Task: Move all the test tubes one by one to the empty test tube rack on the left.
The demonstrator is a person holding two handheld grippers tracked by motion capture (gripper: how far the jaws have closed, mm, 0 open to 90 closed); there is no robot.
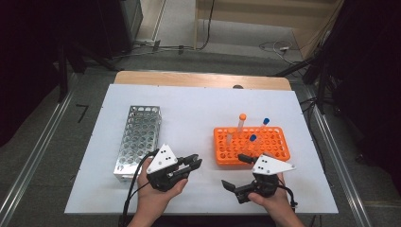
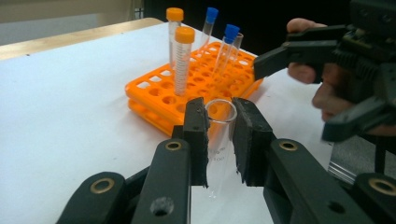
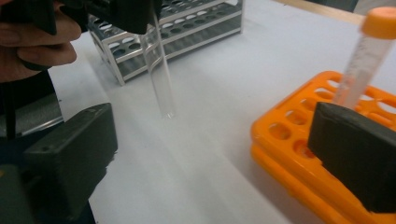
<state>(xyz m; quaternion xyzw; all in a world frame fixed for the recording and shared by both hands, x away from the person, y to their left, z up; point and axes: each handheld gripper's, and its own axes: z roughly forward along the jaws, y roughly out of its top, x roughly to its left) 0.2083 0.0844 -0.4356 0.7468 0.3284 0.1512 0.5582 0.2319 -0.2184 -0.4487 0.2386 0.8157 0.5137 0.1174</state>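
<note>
Left tongs, rising from the bottom centre of the left gripper view, clamped on an uncapped clear glass tube: the two black pads press the tube's sides just below its open rim, and the tube stands nearly upright between them. In the right gripper view the same tube hangs from the left tongs at the upper left of the frame, slightly tilted, its rounded bottom clear of the white worktop. Right tongs stand wide apart, one pad at the lower left and one at the lower right of that frame, with nothing between them; in the left gripper view they appear at the right of the frame, held by a hand, likewise apart and empty. In the high view the left tongs sit at the lower centre and the right tongs at the lower right, both near the front edge of the worktop. Just beyond the right tongs lies an orange rack, right of centre, holding upright capped tubes: orange-capped tubes and blue-capped tubes, plus an uncapped one at the far side. A metal rack stands at the left of centre in the high view, well apart from the orange rack.
</note>
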